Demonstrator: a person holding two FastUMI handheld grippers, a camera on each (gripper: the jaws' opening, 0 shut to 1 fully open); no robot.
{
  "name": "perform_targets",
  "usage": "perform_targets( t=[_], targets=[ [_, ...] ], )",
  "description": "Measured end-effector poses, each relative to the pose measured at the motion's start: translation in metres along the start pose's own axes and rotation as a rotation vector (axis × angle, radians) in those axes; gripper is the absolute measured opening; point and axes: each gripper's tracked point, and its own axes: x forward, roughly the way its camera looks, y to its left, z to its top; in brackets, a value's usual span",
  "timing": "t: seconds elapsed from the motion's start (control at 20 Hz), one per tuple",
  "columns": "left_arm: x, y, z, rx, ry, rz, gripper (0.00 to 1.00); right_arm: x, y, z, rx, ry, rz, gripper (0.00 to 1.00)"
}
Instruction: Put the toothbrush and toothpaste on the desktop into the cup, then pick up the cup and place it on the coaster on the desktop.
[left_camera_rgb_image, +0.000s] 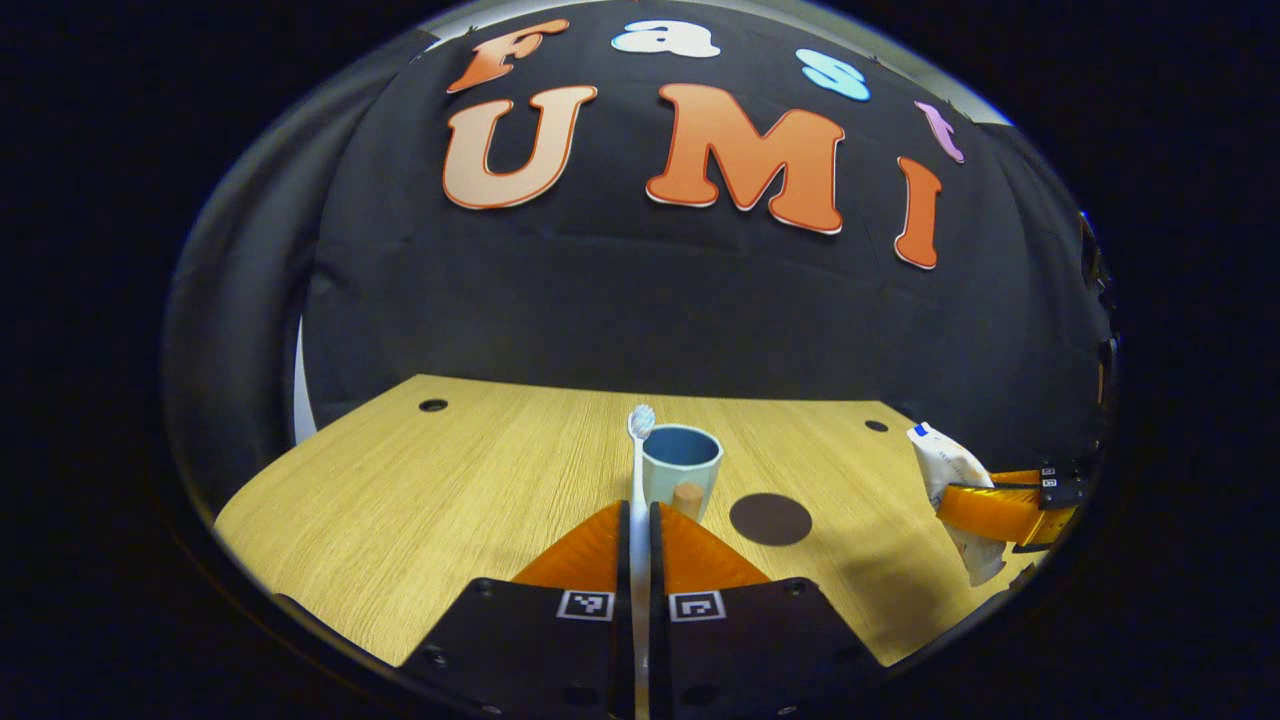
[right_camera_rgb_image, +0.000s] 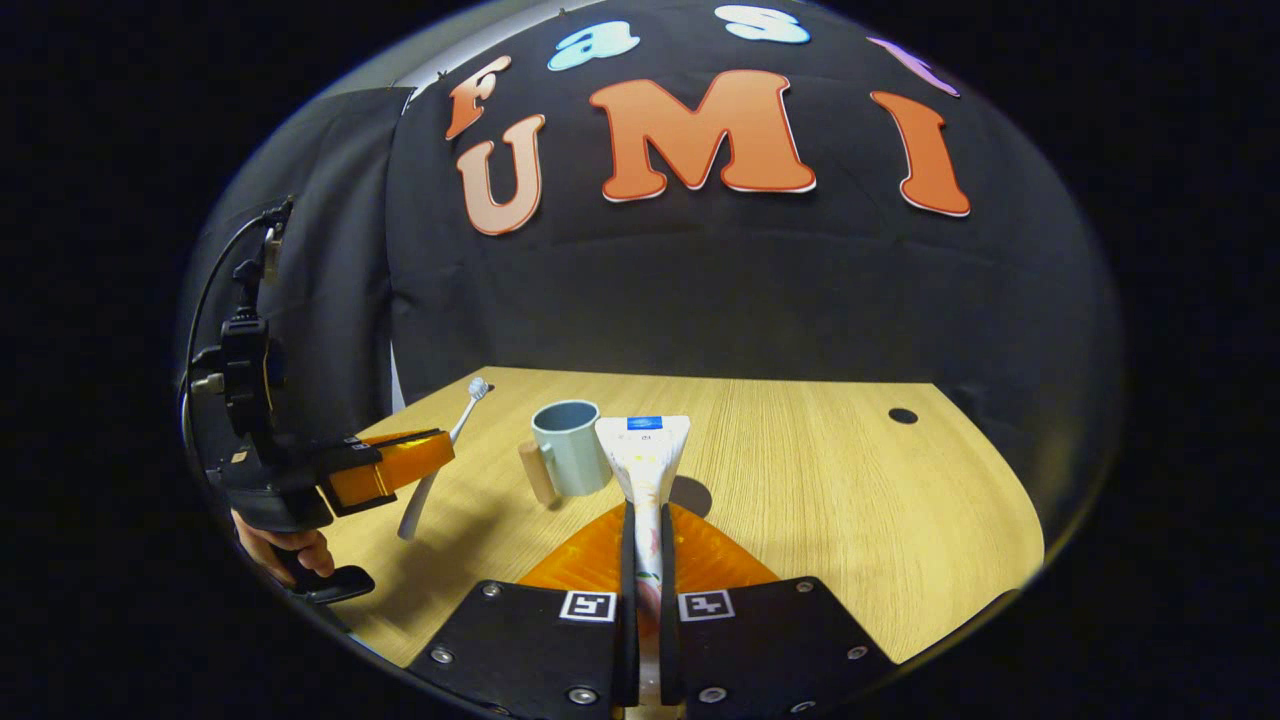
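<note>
My left gripper (left_camera_rgb_image: 640, 512) is shut on a white toothbrush (left_camera_rgb_image: 640, 440), which stands upright with its bristle head up, just in front of a pale blue cup (left_camera_rgb_image: 684, 462) with a wooden handle. A dark round coaster (left_camera_rgb_image: 770, 519) lies to the right of the cup. My right gripper (right_camera_rgb_image: 645, 512) is shut on a white toothpaste tube (right_camera_rgb_image: 645, 455), flat crimped end up, held above the table near the cup (right_camera_rgb_image: 568, 448). The tube hides most of the coaster (right_camera_rgb_image: 697, 496). In the left gripper view the right gripper (left_camera_rgb_image: 975, 502) with the tube (left_camera_rgb_image: 948, 465) is at far right.
The wooden desktop (left_camera_rgb_image: 400, 490) has small dark holes near its back corners (left_camera_rgb_image: 433, 405) (right_camera_rgb_image: 903, 415). The black cloth wall stands close behind it. In the right gripper view a hand (right_camera_rgb_image: 290, 548) holds the left gripper (right_camera_rgb_image: 430, 455) with the toothbrush (right_camera_rgb_image: 445, 445) at far left.
</note>
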Motion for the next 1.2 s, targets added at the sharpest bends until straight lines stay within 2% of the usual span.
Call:
perform_targets(
  t=[0.3, 0.65, 0.95, 1.2],
  targets=[
    [0.028, -0.01, 0.052, 0.028, -0.141, 0.002, 0.06, 0.0, -0.008, 0.057, -0.005, -0.105, -0.005, 0.08],
    [0.058, -0.019, 0.089, 0.04, -0.263, 0.005, 0.05, -0.004, -0.02, 0.125, -0.018, -0.232, -0.014, 0.08],
    [0.086, -0.025, 0.109, 0.041, -0.374, -0.017, 0.05, -0.005, -0.03, 0.137, -0.014, -0.269, -0.033, 0.08],
    [0.109, -0.029, 0.107, 0.037, -0.402, -0.025, 0.05, 0.0, -0.027, 0.132, -0.024, -0.263, -0.028, 0.08]
  ],
)
